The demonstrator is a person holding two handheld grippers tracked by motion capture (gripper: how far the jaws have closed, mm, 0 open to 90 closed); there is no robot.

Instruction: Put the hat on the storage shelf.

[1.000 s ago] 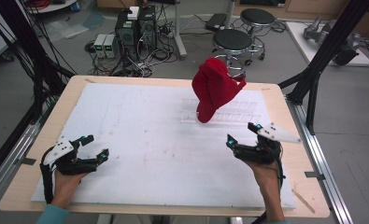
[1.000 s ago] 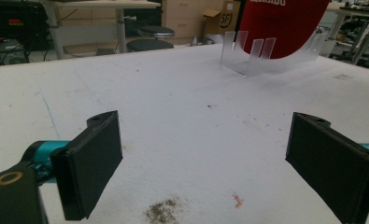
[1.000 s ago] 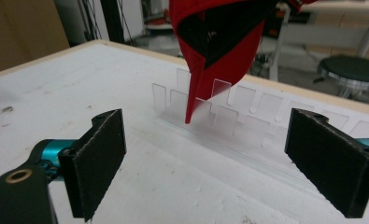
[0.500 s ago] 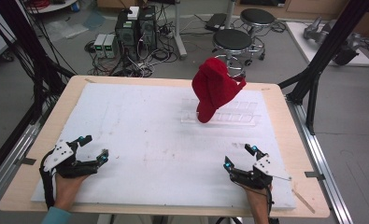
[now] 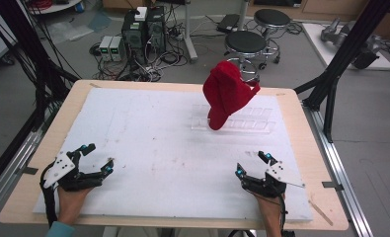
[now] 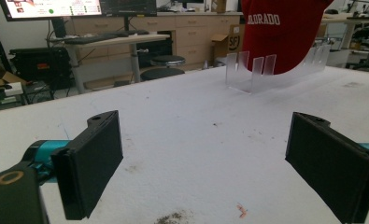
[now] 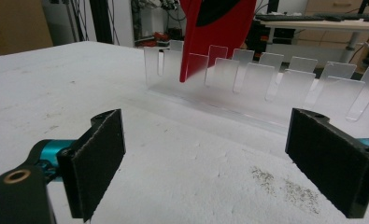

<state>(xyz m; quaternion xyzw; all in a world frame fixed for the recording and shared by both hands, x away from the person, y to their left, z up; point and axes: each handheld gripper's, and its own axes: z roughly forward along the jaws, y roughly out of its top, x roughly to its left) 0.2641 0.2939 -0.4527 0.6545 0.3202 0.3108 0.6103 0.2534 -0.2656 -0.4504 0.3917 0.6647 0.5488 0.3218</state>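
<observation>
A red cap (image 5: 228,93) stands upright in a clear acrylic slotted rack (image 5: 247,120) at the far right of the white mat. White "COLORADO" lettering marks the cap (image 6: 280,32) in the left gripper view, and its brim sits between the rack's clear tabs (image 7: 247,77) in the right gripper view. My left gripper (image 5: 97,159) rests open near the front left corner, nothing between its jaws. Near the front right edge my right gripper (image 5: 254,165) is open and empty too, pointed toward the rack.
The white mat (image 5: 148,143) covers a wooden table (image 5: 301,113). Dark crumbs (image 7: 289,186) lie on the mat near the right gripper. Stools (image 5: 246,43), computers (image 5: 143,24) and cables stand on the floor beyond the far edge. A black frame post (image 5: 340,59) rises at the right.
My right gripper has drawn back toward the front edge of the table, away from the rack. The left gripper has stayed in place, and the cap has not moved.
</observation>
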